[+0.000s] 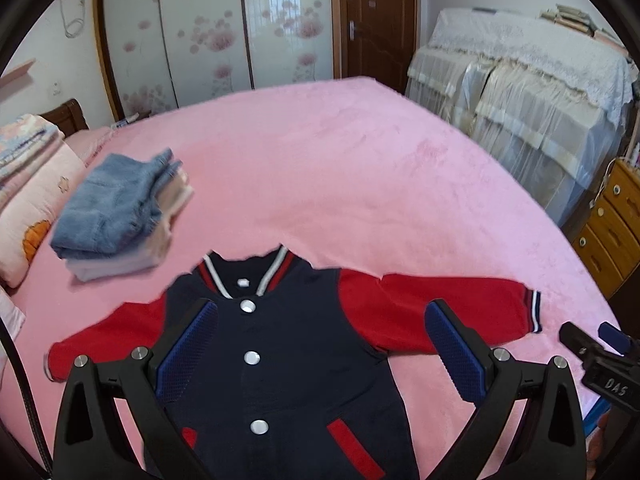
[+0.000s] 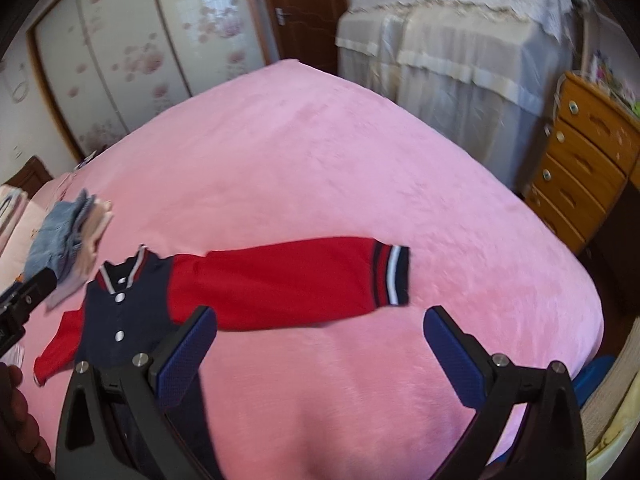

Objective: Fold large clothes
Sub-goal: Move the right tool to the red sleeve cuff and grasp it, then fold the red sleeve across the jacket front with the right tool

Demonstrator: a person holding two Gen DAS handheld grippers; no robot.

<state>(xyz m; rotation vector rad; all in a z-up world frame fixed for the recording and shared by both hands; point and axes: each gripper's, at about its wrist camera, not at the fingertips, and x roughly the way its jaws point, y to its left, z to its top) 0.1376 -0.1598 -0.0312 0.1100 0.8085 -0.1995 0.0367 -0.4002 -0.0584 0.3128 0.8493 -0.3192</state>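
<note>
Varsity jacket (image 1: 292,360) lies flat and face up on the pink bedspread (image 1: 340,168), snaps fastened, navy body with red sleeves spread out to either side. Collar points away from both claws.

Left claw (image 1: 320,348): released, blue-padded fingers (image 1: 188,348) spread wide, holding nothing. It hovers over the jacket's chest; the line of white snaps (image 1: 252,358) runs between the two fingers. The jacket's red pocket trim (image 1: 352,448) sits close in, below the right finger.

Right claw (image 2: 320,356): also released, fingers wide apart, nothing gripped. It hangs over bare bedspread just short of the jacket's outstretched right-hand sleeve (image 2: 280,284). The sleeve lies straight across, just beyond the fingertips; its striped cuff (image 2: 390,274) is ahead and between the two fingers, nearer the right one. The left finger overlaps the jacket's body in this view; contact cannot be told.

Ahead and to the left of the left claw: a stack of folded clothes (image 1: 120,216), blue denim on top with paler pieces beneath, well apart from the jacket. Pillow (image 1: 32,208) further left of that.

Far beyond both claws: wardrobe with floral sliding doors (image 1: 208,32), a brown door (image 1: 376,20). To the right, furniture draped in lace-edged covers (image 1: 520,92) and a wooden chest of drawers (image 2: 580,160).

A hand (image 2: 20,420) shows at the left edge of the right wrist view.
</note>
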